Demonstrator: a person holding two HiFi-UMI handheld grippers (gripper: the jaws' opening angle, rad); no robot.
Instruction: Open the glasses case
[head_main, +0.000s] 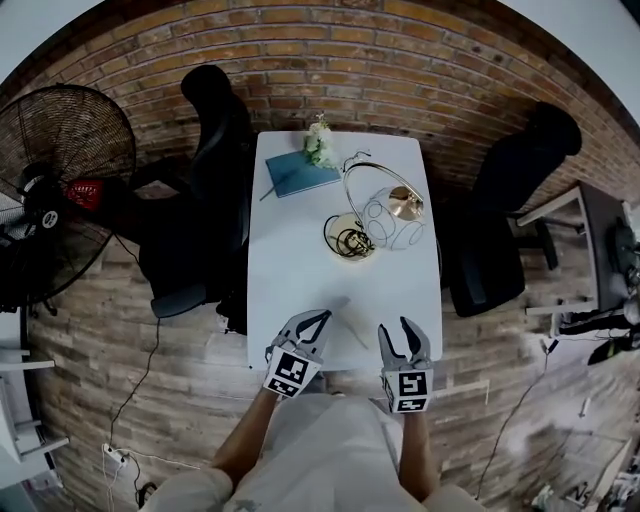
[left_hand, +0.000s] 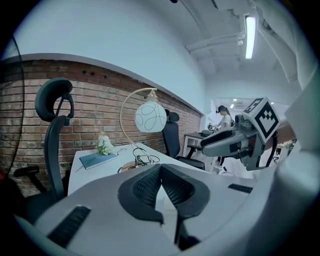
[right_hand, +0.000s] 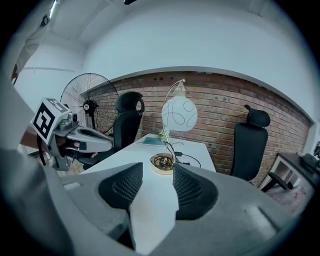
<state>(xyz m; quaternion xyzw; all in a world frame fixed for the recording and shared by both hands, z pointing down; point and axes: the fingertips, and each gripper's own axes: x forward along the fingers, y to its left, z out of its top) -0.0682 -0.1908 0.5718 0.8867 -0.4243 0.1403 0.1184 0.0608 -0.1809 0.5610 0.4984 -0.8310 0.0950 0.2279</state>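
On the white table (head_main: 295, 255), a pale, slim shape (head_main: 350, 322) lies near the front edge between my two grippers. It blends into the tabletop, and I cannot tell whether it is the glasses case. My left gripper (head_main: 322, 318) hovers over the front edge just left of it. In the left gripper view its fingertips meet, with nothing between them (left_hand: 161, 170). My right gripper (head_main: 398, 333) hovers just right of the shape, and its jaws stand apart. Only bare tabletop shows between them in the right gripper view (right_hand: 156, 187).
Farther back on the table stand a globe lamp (head_main: 393, 215), a gold dish of cables (head_main: 350, 238), a blue notebook (head_main: 300, 175) and white flowers (head_main: 320, 145). Black office chairs (head_main: 215, 130) (head_main: 515, 175) flank the table. A standing fan (head_main: 55, 190) is at the left.
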